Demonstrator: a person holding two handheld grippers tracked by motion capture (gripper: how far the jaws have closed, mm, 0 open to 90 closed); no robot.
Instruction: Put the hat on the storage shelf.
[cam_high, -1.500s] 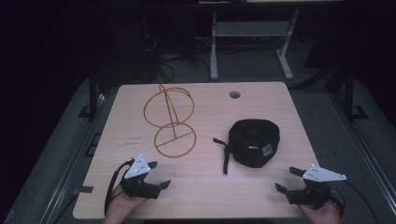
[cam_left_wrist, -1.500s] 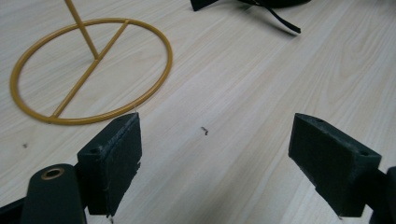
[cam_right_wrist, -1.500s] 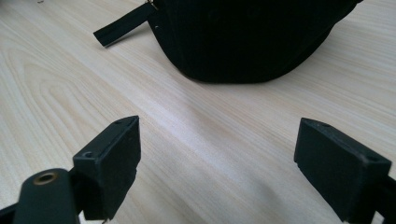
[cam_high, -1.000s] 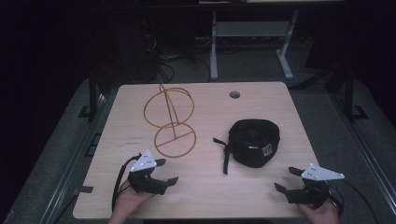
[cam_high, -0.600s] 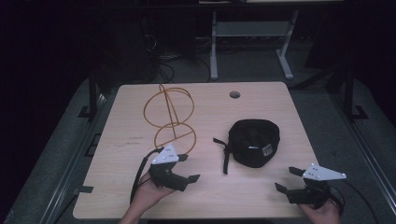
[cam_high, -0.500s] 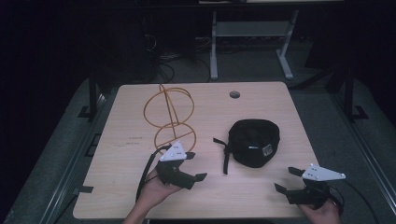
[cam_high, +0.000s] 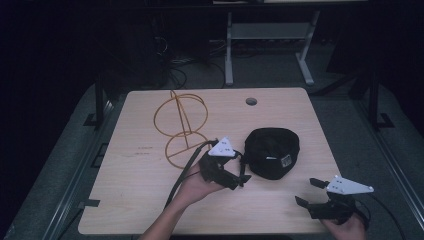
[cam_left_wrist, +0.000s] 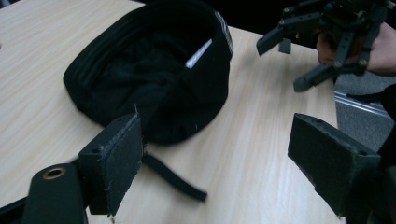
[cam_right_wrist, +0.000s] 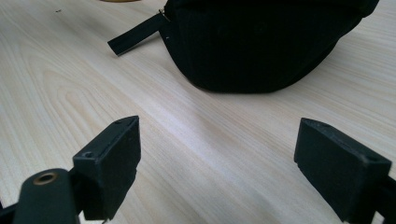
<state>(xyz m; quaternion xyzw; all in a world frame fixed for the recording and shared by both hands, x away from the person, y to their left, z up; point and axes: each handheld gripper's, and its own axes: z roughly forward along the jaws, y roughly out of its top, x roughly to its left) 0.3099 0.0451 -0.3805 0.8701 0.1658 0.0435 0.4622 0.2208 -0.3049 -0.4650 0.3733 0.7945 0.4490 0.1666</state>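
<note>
Two wide-spread pairs of blocky jaws beside a soft, rounded black cap.

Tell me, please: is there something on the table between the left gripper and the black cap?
Nothing visible stands in the way. The left gripper is open, right beside the black cap, and only bare table and the cap's own loose strap lie before its jaws. The wire stand sits off to the side.

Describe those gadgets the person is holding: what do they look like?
Each hand holds a black skeletal frame. The left gripper and right gripper each end in two flat, blocky black jaws with a brass-ringed hole near one. A pale grey triangular plate tops each, and a dark cable trails behind. No sleeves show.
</note>
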